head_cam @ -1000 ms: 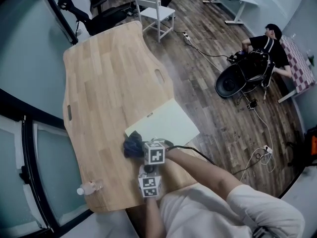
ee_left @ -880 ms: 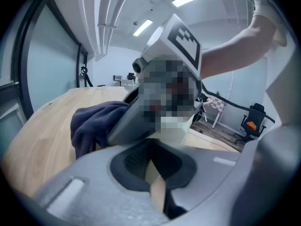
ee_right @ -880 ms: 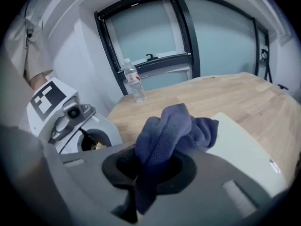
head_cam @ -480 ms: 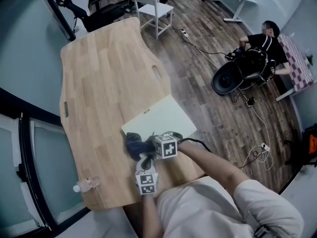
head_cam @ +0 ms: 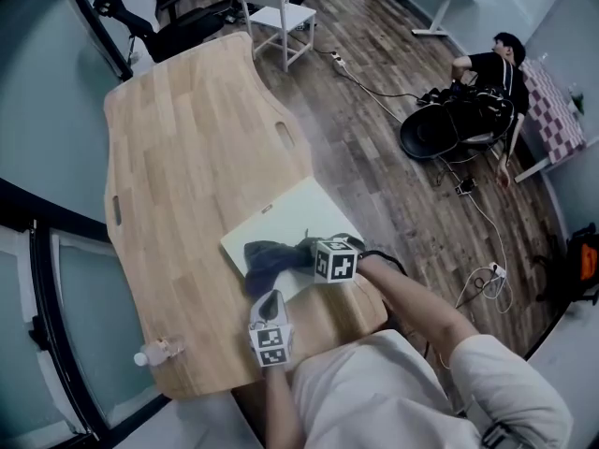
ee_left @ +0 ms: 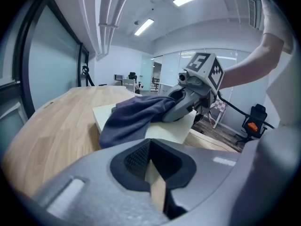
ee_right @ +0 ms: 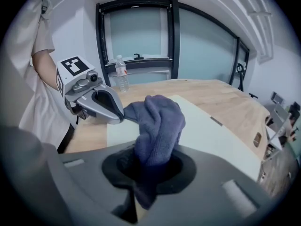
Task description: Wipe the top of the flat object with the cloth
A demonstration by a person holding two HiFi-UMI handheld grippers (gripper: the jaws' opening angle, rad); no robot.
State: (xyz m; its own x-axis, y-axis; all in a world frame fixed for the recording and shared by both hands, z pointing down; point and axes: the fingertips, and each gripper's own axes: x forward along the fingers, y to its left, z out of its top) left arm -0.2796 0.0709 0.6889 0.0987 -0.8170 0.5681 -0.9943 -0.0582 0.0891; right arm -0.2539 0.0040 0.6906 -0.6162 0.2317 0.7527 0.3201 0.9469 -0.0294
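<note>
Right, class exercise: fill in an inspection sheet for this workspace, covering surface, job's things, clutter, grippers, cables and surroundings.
Surface: wooden table.
Job's things: pale flat board near the table's front edge; dark blue cloth draped on its near side.
Clutter: water bottle at the near left corner.
Grippers: right gripper shut on the cloth; left gripper shut, empty.
Cables: black cable trailing from the right gripper; white cable on the floor.
Surroundings: white chair, seated person.

Dark plank floor [head_cam: 393,157], white chair [head_cam: 271,9], glass walls [head_cam: 37,110].
</note>
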